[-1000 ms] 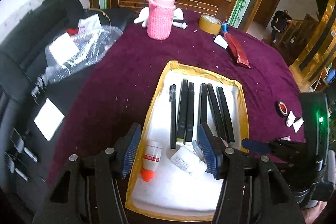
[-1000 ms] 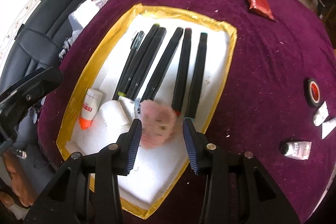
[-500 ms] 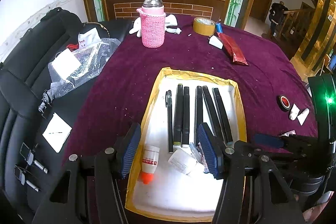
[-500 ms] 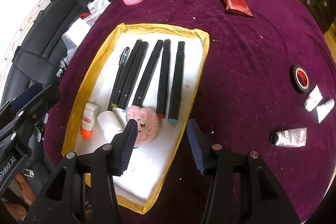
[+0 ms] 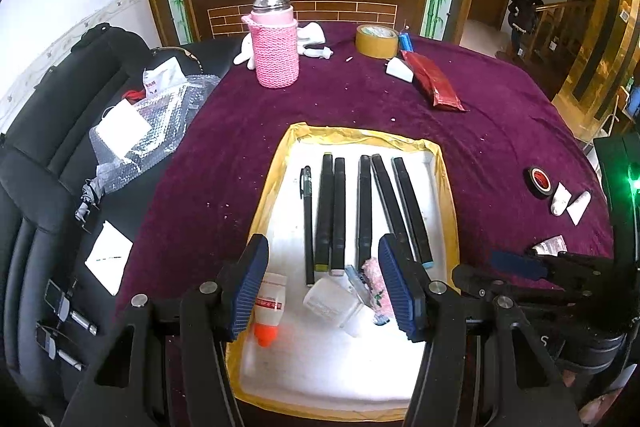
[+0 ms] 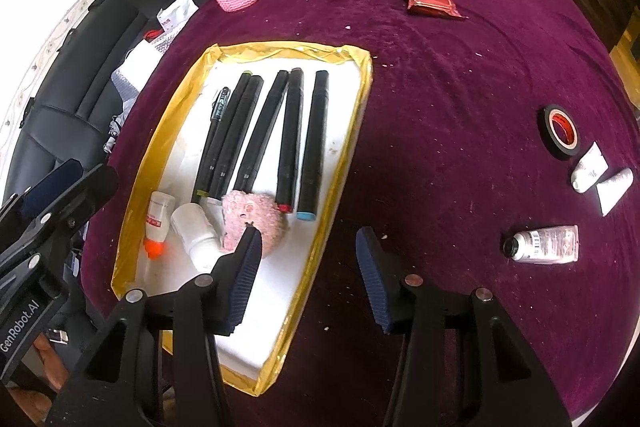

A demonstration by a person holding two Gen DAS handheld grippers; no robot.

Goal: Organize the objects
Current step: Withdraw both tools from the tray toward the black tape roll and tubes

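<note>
Right wrist view puts the pink fuzzy ball inside my white tray, touching the near ends of the black markers, with a white bottle and an orange-capped tube just beside it. My right gripper hangs over the tray's near edge, jaws apart and empty; its left pad overlaps the ball in view. My left gripper is likewise parted over the tray, holding nothing. Tape roll and small tubes lie on the purple cloth.
</note>
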